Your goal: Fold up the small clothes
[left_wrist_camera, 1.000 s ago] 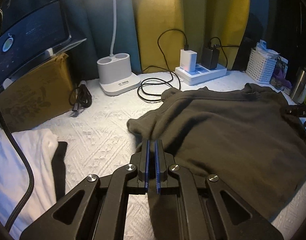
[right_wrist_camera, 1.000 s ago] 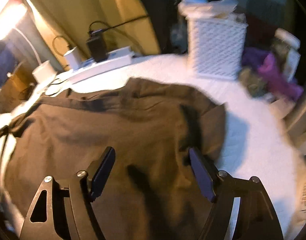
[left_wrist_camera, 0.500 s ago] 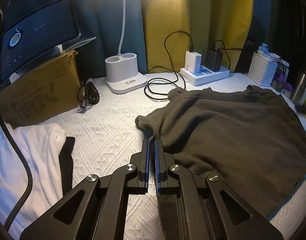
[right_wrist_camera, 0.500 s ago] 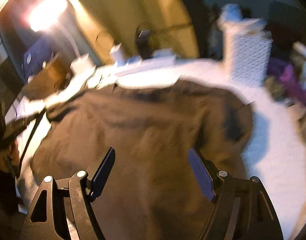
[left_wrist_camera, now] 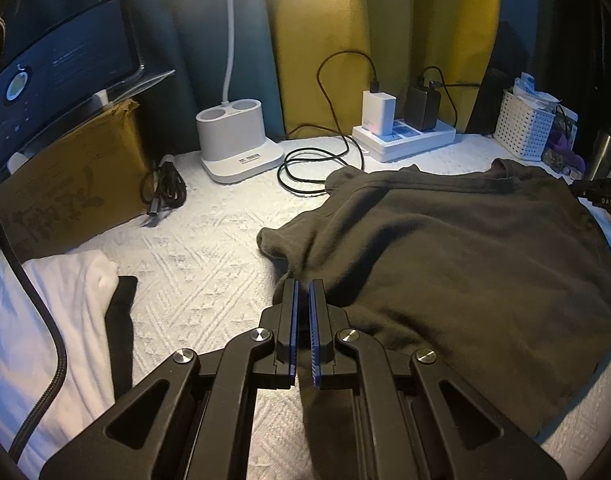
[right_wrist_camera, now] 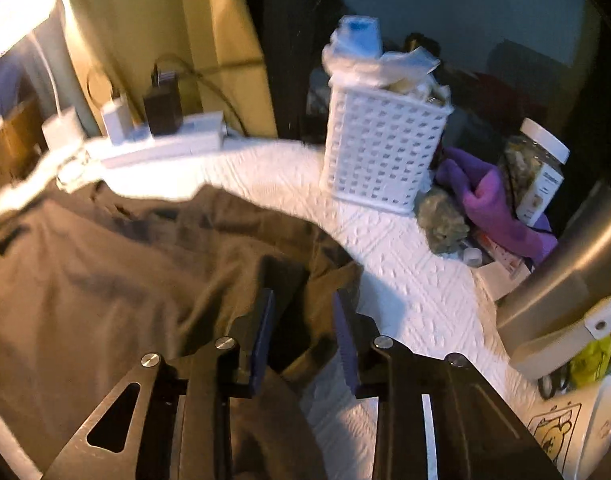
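Jaws of the left gripper (left_wrist_camera: 302,292) are clenched on the near left edge of the dark garment (left_wrist_camera: 457,248), which lies spread across the white textured cover (left_wrist_camera: 193,256). Jaws of the right gripper (right_wrist_camera: 303,312) are closing with a raised fold at the garment's right edge between them, the pads not yet pressing it. Beyond the cloth stand a white lattice basket (right_wrist_camera: 385,152), a power strip (left_wrist_camera: 405,138) and a lamp base (left_wrist_camera: 237,144).
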Motion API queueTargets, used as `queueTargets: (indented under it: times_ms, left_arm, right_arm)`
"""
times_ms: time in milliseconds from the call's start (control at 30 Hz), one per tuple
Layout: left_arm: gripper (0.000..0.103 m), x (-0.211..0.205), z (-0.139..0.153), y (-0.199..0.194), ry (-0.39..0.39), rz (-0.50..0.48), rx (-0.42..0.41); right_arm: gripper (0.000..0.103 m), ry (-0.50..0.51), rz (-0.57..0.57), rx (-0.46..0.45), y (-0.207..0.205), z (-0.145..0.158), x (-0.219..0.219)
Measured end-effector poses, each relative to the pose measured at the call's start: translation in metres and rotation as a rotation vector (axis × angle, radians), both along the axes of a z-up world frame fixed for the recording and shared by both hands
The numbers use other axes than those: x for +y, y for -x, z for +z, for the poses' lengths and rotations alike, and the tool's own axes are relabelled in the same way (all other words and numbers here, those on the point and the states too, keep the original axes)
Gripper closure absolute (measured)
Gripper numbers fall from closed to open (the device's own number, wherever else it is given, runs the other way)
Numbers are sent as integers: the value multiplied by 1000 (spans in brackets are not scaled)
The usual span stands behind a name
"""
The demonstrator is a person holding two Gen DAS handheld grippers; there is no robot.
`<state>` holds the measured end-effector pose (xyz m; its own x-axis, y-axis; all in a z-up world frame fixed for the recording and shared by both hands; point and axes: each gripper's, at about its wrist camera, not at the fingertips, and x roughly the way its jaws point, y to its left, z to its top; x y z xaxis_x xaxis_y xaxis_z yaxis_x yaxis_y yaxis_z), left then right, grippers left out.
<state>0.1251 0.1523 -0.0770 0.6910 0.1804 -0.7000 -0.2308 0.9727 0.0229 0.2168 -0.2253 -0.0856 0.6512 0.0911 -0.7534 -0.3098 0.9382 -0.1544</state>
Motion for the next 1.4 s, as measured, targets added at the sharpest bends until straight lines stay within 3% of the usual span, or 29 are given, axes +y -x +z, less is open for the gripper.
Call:
queueTargets:
  times_ms: [333, 600, 633, 667, 800, 933, 1100, 1233, 1333, 1400]
  left_arm:
    - [99, -6, -6, -12, 7, -34, 7]
    - [99, -2, -11, -11, 14, -30, 11]
    - [99, -2, -12, -11, 15, -29, 12]
    - [99, -2, -12, -11, 15, -29, 13]
    - [99, -4, -12, -12, 11, -36, 14]
    - [98, -5, -15, -17, 6, -48, 22]
    - [98, -8, -22, -26, 5, -55, 48]
    - [98, -11, -22, -28, -1, -62, 52]
    - [95, -10, -23, -31, -7, -56, 62]
    - [86, -8, -26, -33, -10, -50, 76]
  right_arm:
    - [74, 1, 44, 49, 9, -25, 25]
    - [75, -129, 19, 88, 12, -26, 20]
    - [90, -130, 27, 79, 14, -26, 22]
    - [94, -130, 40, 74, 17, -26, 25]
    - [99, -93, 14, -14, 26, -11, 29]
    - [99, 10, -53, -131, 30, 17, 22]
    - [99, 113, -112, -196, 17, 30, 8]
    - [99, 282, -134, -209, -7, 8, 8]
    - [99, 359, -134, -144, -26, -25, 7]
    - [99, 378, -158, -136, -31, -37, 1]
